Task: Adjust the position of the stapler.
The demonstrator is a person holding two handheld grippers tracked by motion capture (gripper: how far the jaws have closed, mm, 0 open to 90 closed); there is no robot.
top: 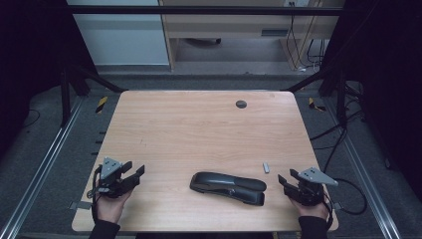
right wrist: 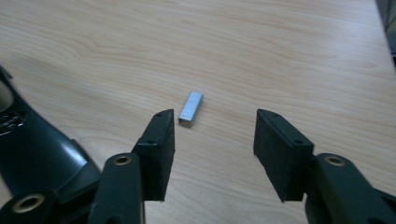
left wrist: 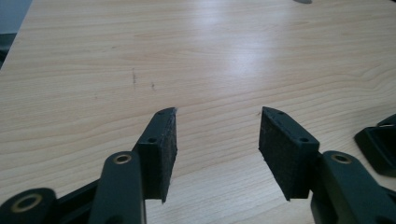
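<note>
Near edge of the wooden table: a gripper at each front corner, each in a person's hand. Left gripper sits at the near left, jaws spread, nothing between them; in the left gripper view its pads frame bare wood.

Right gripper sits at the near right, jaws likewise spread and empty. In the right gripper view a small silver staple block lies flat on the wood just beyond the pad tips, closer to the left pad, touching neither. Nothing stands between jaws and block.

Between the two grippers, near the front edge: a black stapler, lying lengthwise, right end near the right gripper. It shows at the left of the right gripper view, beside the jaw. Staple block lies just beyond the stapler's right end, apart from it.

Farther out: open wood, then a dark round grommet near the far edge. Beyond the table: grey floor, a cabinet, hanging cables.
</note>
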